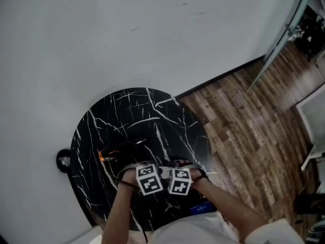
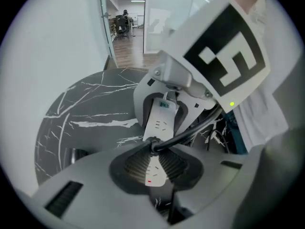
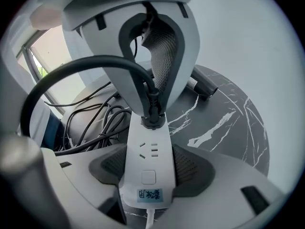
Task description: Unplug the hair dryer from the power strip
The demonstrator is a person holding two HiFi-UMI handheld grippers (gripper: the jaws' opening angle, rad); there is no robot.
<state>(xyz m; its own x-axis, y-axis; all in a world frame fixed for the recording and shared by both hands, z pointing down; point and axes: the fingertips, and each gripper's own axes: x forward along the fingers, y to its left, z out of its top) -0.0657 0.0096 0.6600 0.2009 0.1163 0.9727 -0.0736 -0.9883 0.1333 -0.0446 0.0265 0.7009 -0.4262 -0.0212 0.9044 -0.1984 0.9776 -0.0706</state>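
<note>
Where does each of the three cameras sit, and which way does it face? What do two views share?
Head view: on the person's head, facing steeply down at the round marble table; left forearm and right forearm show.
Left gripper view: on the left gripper, looking along its jaws, closed on the plug; the right gripper stands opposite.
Right gripper view: on the right gripper, looking along its jaws, closed on the power strip.
Shared: both gripper views show plug and power strip.
</note>
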